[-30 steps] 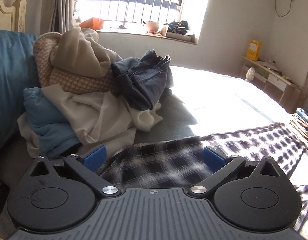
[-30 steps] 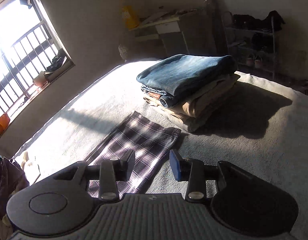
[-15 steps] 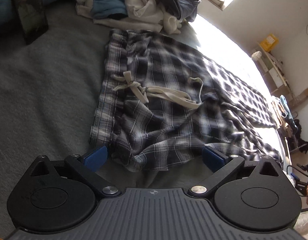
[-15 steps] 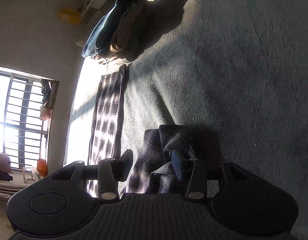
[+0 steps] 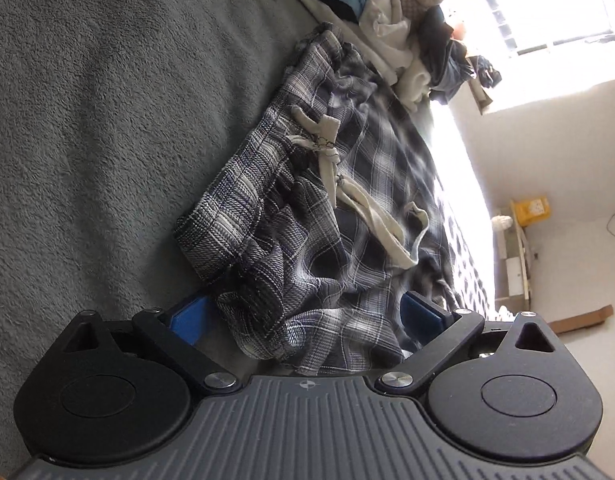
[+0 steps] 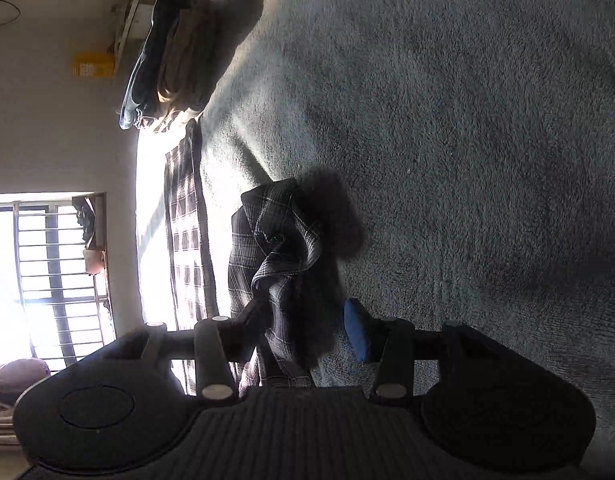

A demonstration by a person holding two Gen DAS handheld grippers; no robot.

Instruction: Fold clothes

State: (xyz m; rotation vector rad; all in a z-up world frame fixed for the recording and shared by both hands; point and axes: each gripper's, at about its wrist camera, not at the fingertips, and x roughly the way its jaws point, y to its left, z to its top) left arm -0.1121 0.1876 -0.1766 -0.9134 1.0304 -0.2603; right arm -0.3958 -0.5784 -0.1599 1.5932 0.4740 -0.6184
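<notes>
Plaid pyjama trousers (image 5: 307,200) lie on the grey bed cover, their white drawstring (image 5: 363,208) loose across the waist. My left gripper (image 5: 305,312) is low over the crumpled waistband. Its jaws are wide and closing, with a fold of the cloth between the blue pads (image 5: 191,314), which do not press on it. In the right wrist view a bunched leg end (image 6: 279,240) rises between the fingers of my right gripper (image 6: 305,316). The blue pad (image 6: 357,332) stands clear of the cloth and the other finger is hidden behind it. The second leg (image 6: 187,220) lies flat in sunlight.
A heap of unfolded clothes (image 5: 387,20) lies beyond the waistband, near the window. A folded stack with jeans on top (image 6: 171,60) sits past the leg ends. Grey bed cover (image 6: 467,160) spreads wide to the right. A desk with a yellow box (image 5: 533,210) stands against the wall.
Both grippers have come down onto the trousers and rolled about a quarter turn. The waistband now sits between the left fingers. The leg end has bunched up between the right fingers.
</notes>
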